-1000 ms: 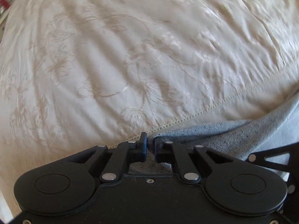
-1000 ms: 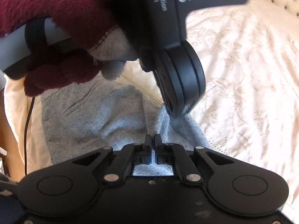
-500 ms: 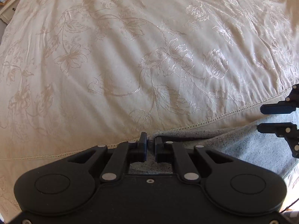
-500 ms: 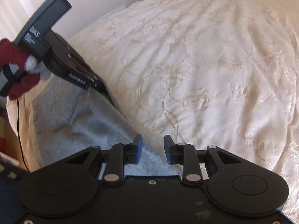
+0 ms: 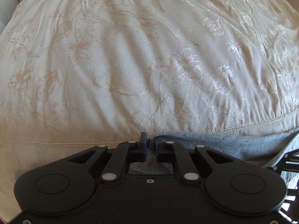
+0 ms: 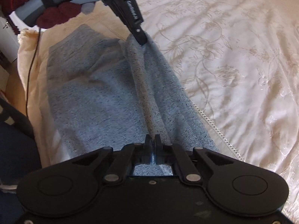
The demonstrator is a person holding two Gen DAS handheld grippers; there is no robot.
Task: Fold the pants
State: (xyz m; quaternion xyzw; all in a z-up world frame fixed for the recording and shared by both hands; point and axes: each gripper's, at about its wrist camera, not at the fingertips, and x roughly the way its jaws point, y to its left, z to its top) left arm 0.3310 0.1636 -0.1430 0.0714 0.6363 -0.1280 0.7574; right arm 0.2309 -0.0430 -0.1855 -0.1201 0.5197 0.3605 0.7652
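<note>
We see our right claw (image 6: 152, 140) closed on a raised ridge of the grey pants (image 6: 97, 97), its jaws having just snapped together on the cloth. Farther along the ridge, our left claw (image 6: 140, 40), held by a hand in a maroon glove (image 6: 56, 16), pinches the same fold above the cream embroidered bedspread (image 6: 233, 59).

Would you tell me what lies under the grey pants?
The grey pants lie on the cream embroidered bedspread, which shows around them on both sides. Whatever sits directly beneath the cloth is covered and cannot be seen.
</note>
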